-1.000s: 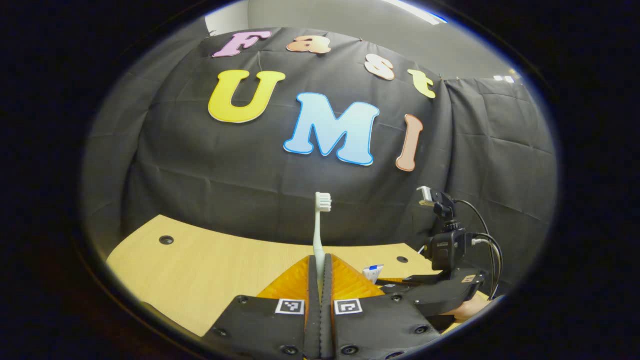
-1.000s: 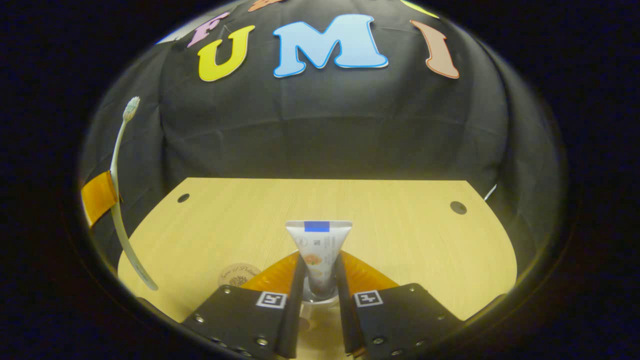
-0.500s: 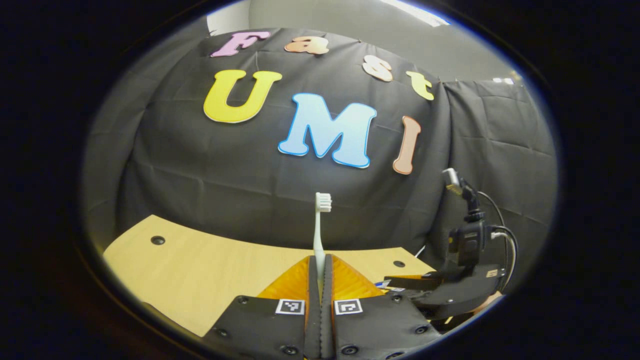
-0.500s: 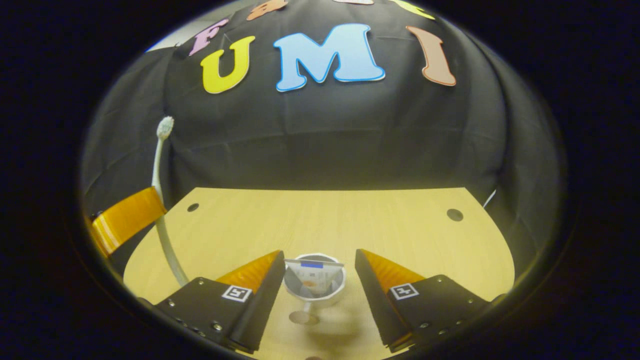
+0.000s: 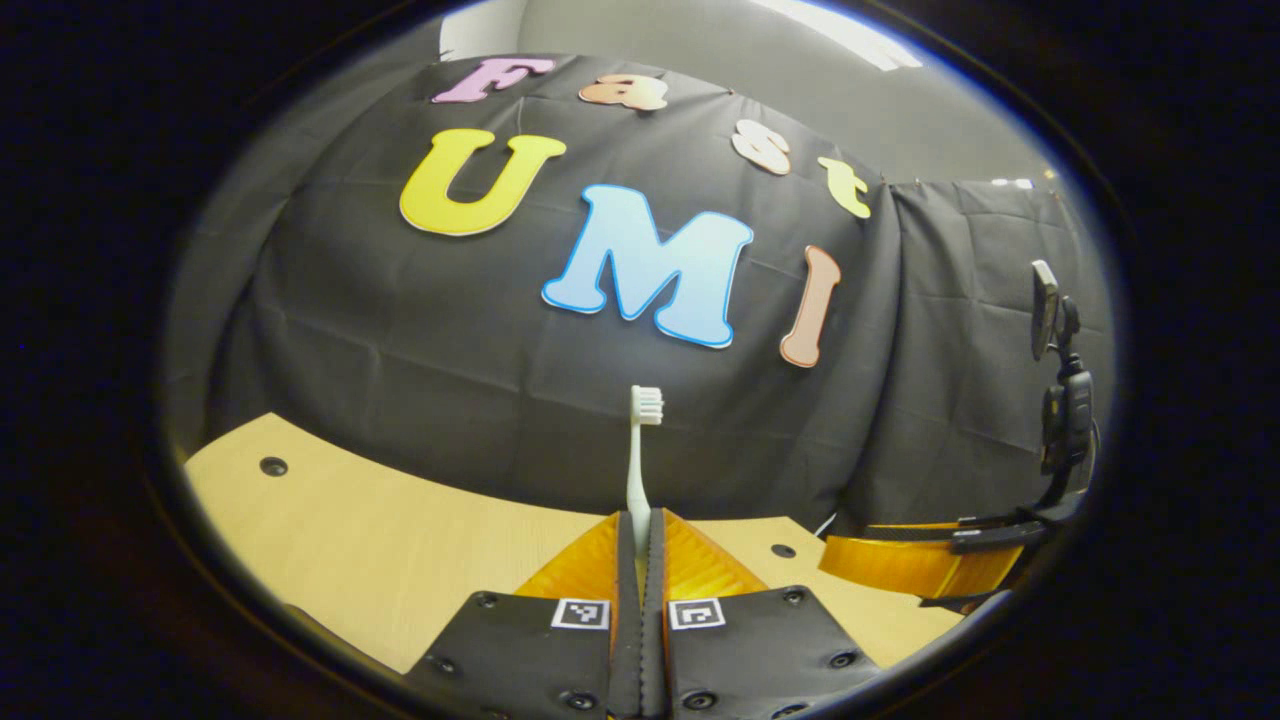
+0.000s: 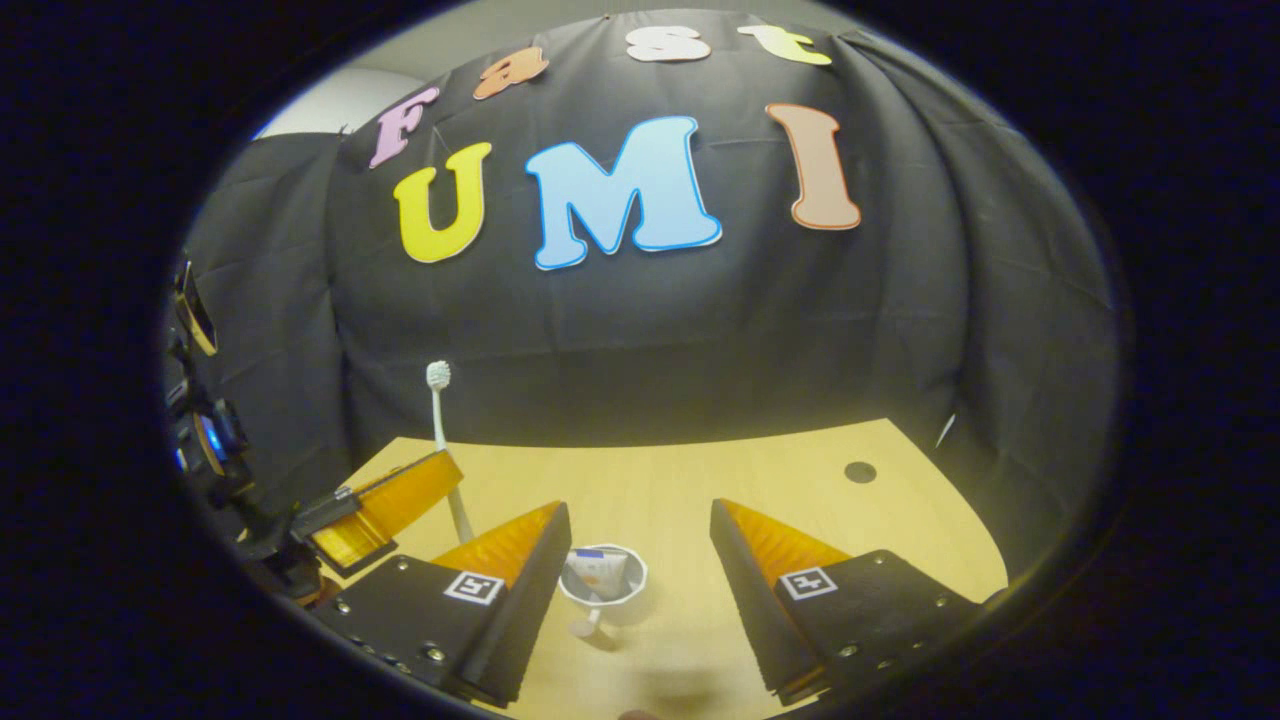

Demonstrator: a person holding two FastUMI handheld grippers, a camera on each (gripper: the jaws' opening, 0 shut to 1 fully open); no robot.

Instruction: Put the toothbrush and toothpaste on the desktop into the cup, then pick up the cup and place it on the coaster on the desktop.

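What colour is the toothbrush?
White, handle and bristles alike; the toothbrush shows best in the left gripper view.

The left gripper (image 5: 640, 545) is pinching the toothbrush (image 5: 640, 455) upright between its fingers, above the desktop (image 5: 400, 540); the right gripper (image 5: 920, 560), seemingly parted, is hovering to its right.

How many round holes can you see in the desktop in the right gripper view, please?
1: a dark round hole near the desktop's far right corner. Others may be hidden behind the gripper jaws or the left gripper.
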